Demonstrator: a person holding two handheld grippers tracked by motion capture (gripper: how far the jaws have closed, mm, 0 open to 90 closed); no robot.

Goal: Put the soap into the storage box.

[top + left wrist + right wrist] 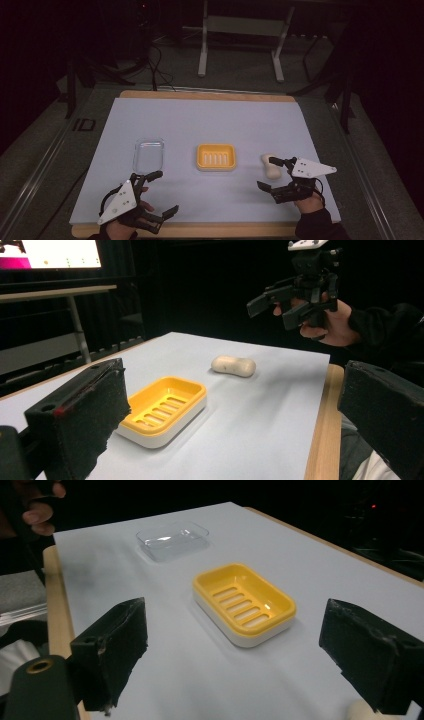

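Observation:
A yellow soap dish (216, 157) with a white base sits at the middle of the white mat (210, 115). To its right lies a cream bar of soap (270, 166); a clear plastic tray (149, 154) lies to its left. My right gripper (267, 173) is open, held in the air over the soap. My left gripper (164, 193) is open near the front edge, in front of the clear tray, holding nothing. In the left gripper view the soap dish (165, 410) and the soap (233, 365) lie ahead, with the right gripper (272, 312) raised beyond them. The right gripper view looks at the soap dish (245, 602) and the clear tray (172, 540).
The mat lies on a wooden board whose front edge (200, 230) runs by the person's hands. Behind the table stand a metal frame (240, 45) and cables on the floor. A lit screen (50, 252) is far off. The surroundings are dark.

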